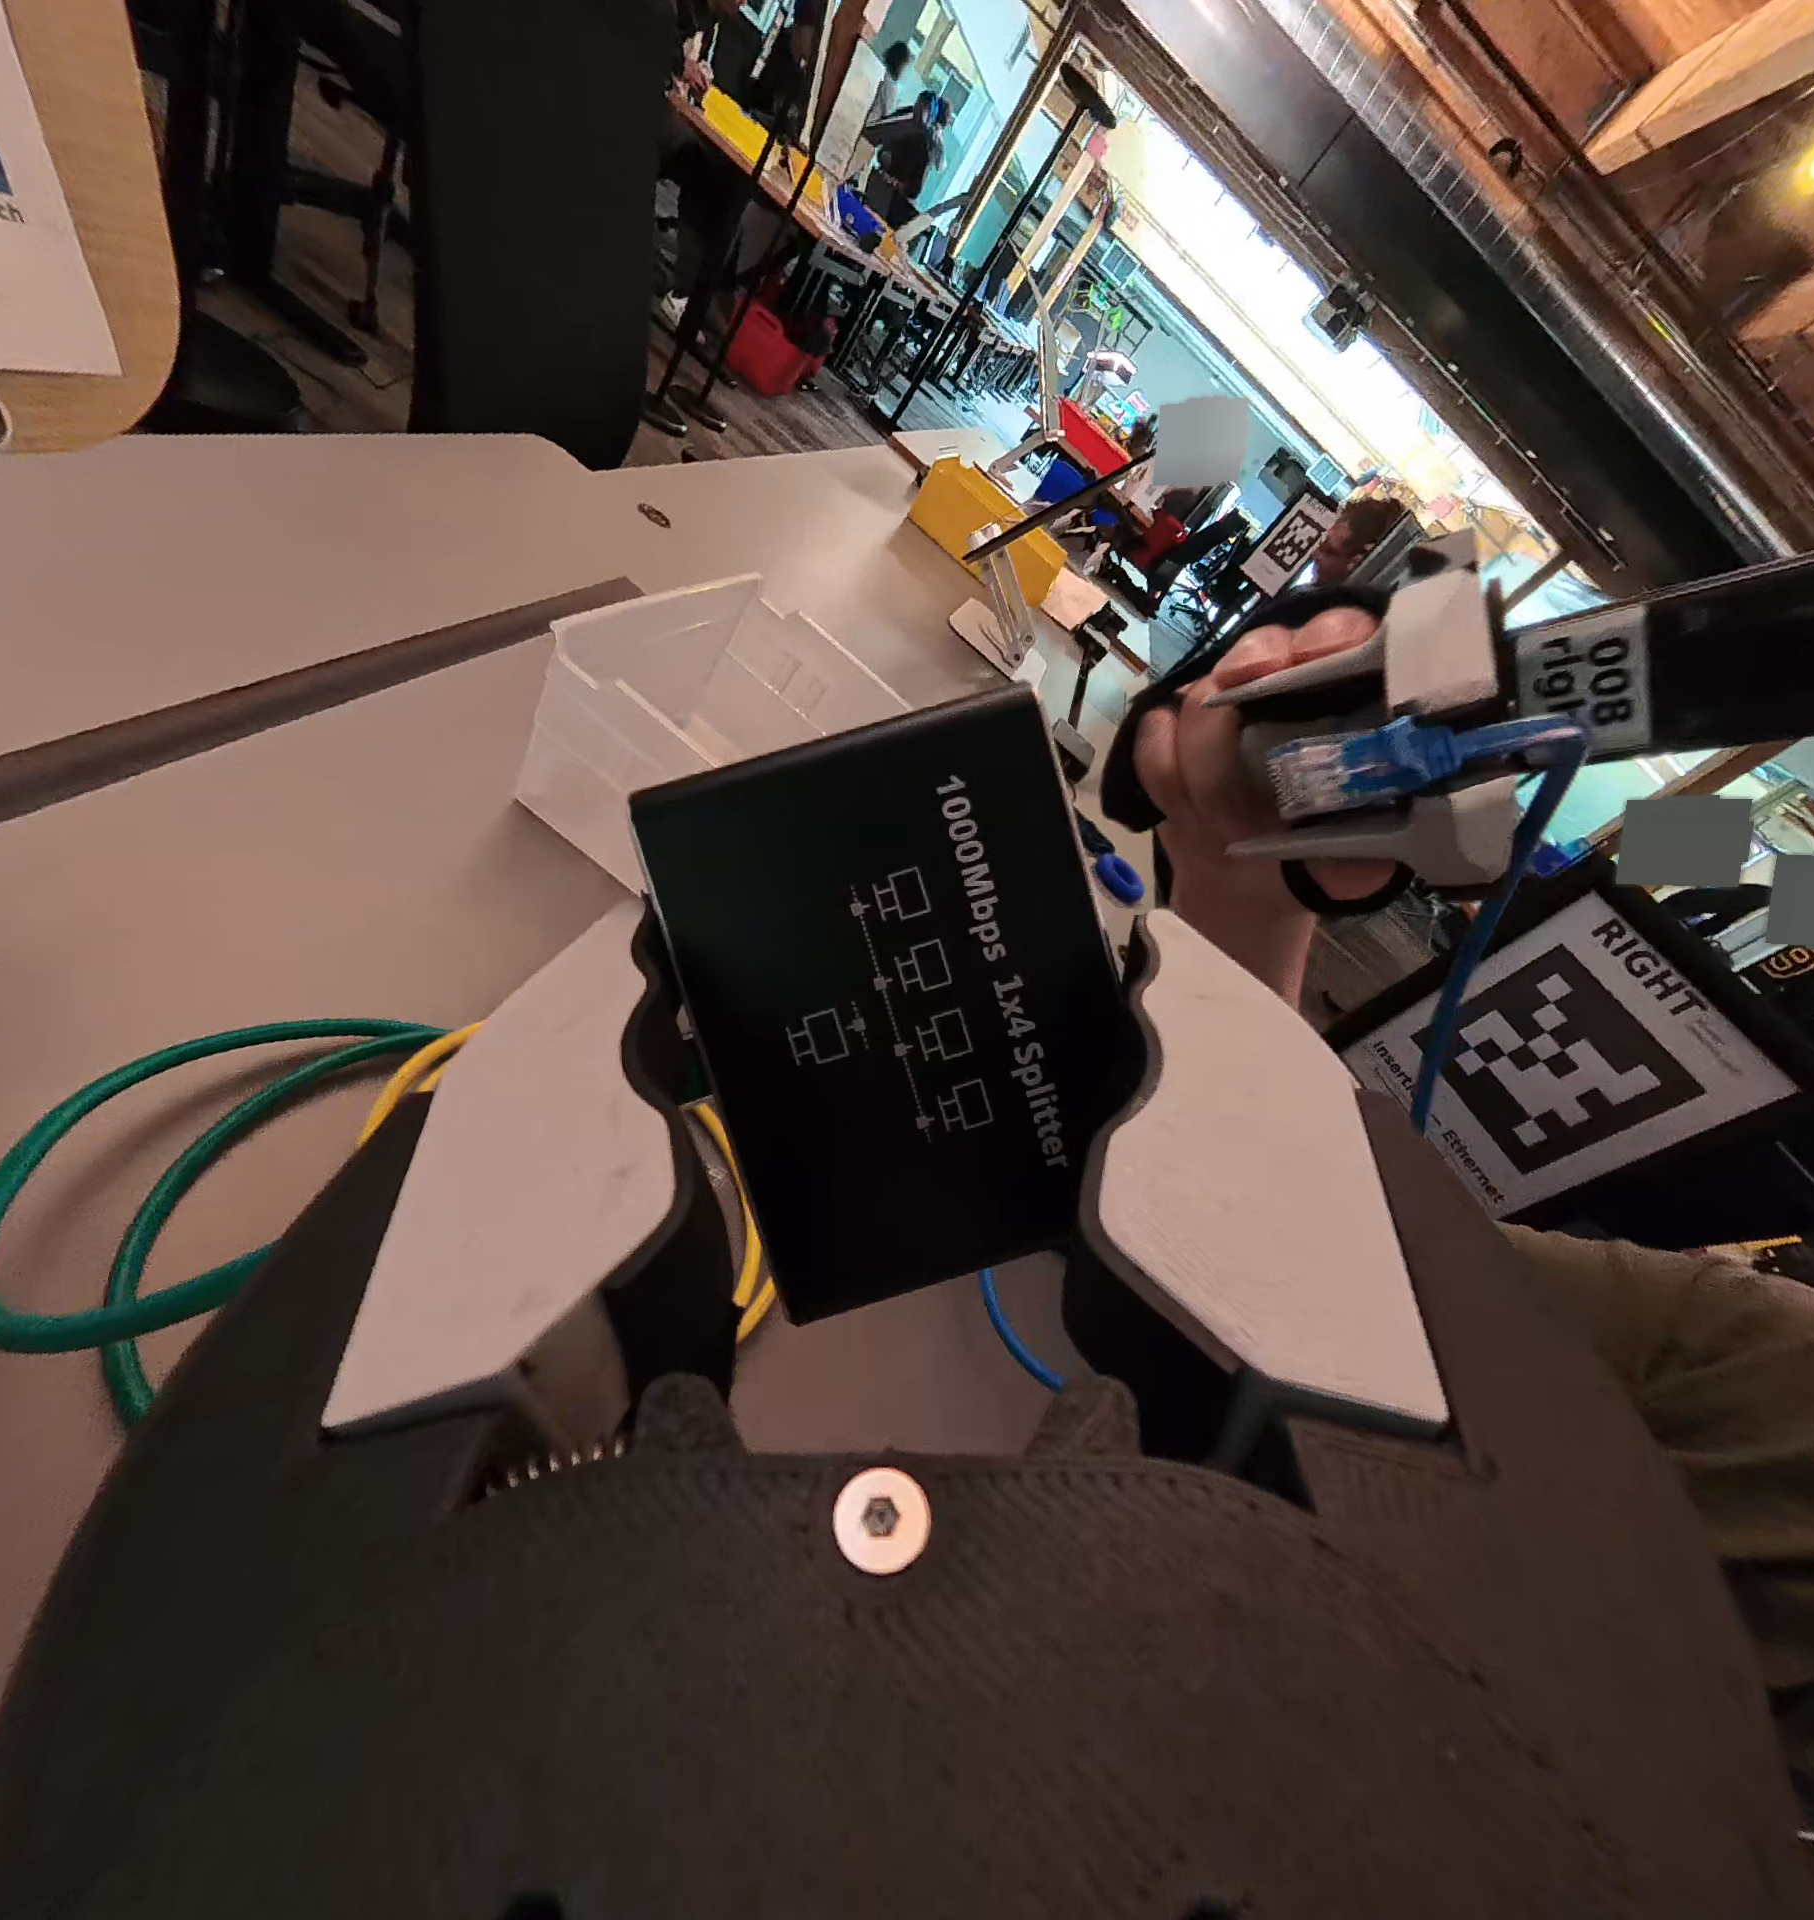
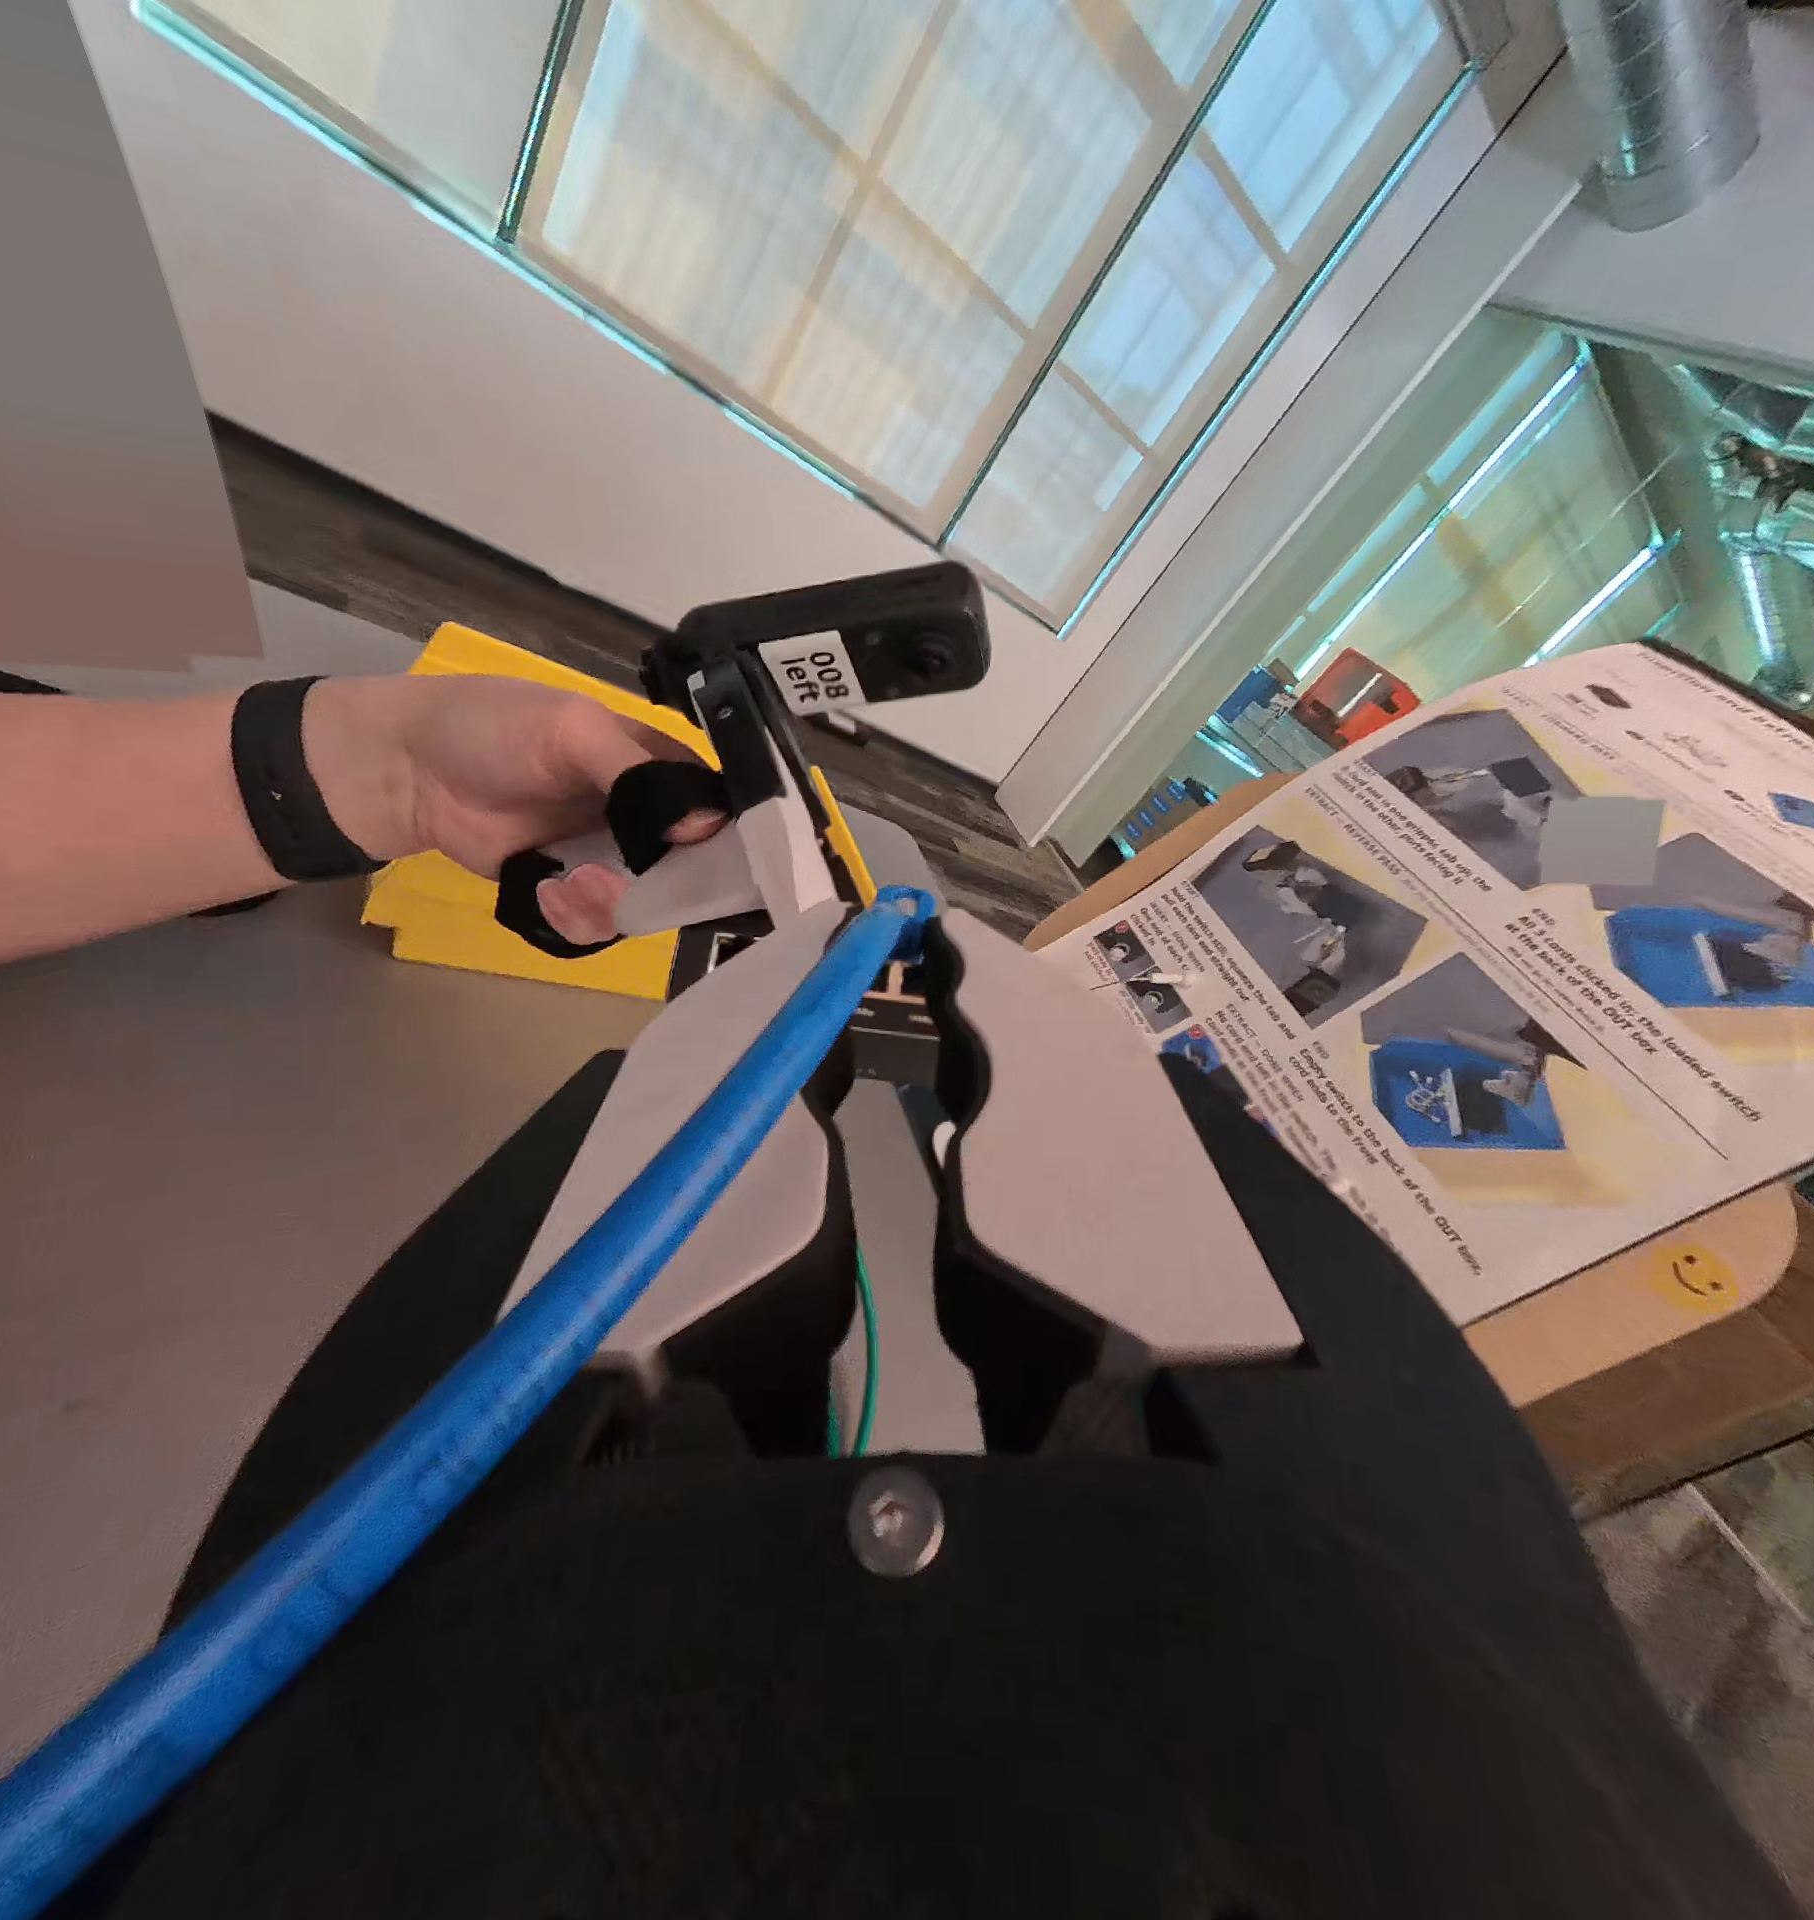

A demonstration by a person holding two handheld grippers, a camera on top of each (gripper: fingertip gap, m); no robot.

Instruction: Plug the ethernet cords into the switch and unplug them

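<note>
Two tongs are loaded: my left tongs point(image 1: 887, 1039) are clamped on the black switch point(image 1: 882, 1029), held tilted above the grey worktop point(image 1: 259, 831). My right tongs point(image 2: 887, 997) pinch the blue cord point(image 2: 570, 1247) at its plug point(image 1: 1329, 774), just beside the switch's ports. Green cord point(image 1: 103, 1174) and yellow cord point(image 1: 404, 1070) lie looped on the worktop, near a clear bin point(image 1: 654, 686).

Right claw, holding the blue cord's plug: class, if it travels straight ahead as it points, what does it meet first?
Probably the black switch just beyond the right claw; its port face sits ahead of the blue cord, though depth is unclear.
</note>
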